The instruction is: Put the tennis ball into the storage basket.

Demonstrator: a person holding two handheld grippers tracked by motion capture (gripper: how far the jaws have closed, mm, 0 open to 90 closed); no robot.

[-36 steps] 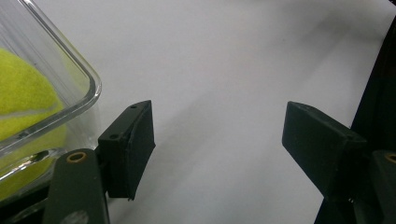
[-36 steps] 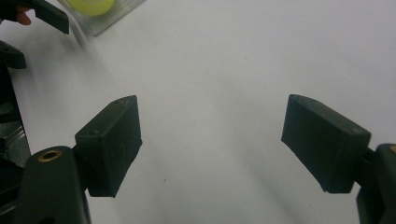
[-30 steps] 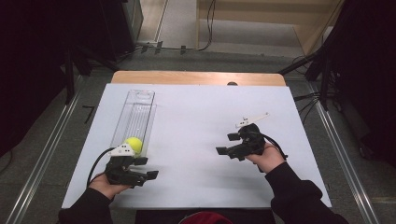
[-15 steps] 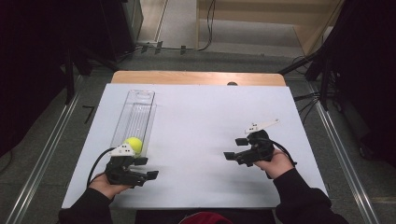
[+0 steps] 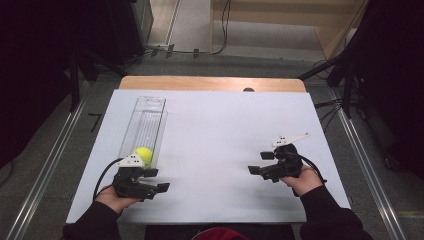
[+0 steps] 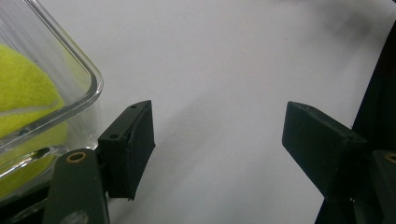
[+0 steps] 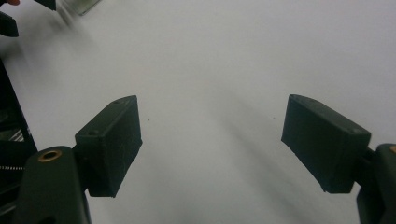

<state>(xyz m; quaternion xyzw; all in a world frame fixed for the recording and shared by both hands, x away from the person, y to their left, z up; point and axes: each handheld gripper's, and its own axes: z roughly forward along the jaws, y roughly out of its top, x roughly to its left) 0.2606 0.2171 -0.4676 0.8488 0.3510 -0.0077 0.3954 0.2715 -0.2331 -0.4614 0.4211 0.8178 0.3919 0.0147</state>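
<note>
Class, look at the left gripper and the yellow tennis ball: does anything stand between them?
Yes. The clear plastic container's wall stands between the open left gripper and the yellow tennis ball, which sits inside its near end.

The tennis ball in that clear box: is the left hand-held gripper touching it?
Apart. The left gripper view shows the tennis ball behind the clear box wall, with the left hand-held gripper open over bare table outside it.

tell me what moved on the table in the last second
The right hand-held gripper drew back toward the person and a little toward the table's right edge, jaws open and empty throughout. Nothing was taken hold of or let go. The left hand-held gripper stayed open beside the near end of the clear box, with the tennis ball still inside it.
</note>
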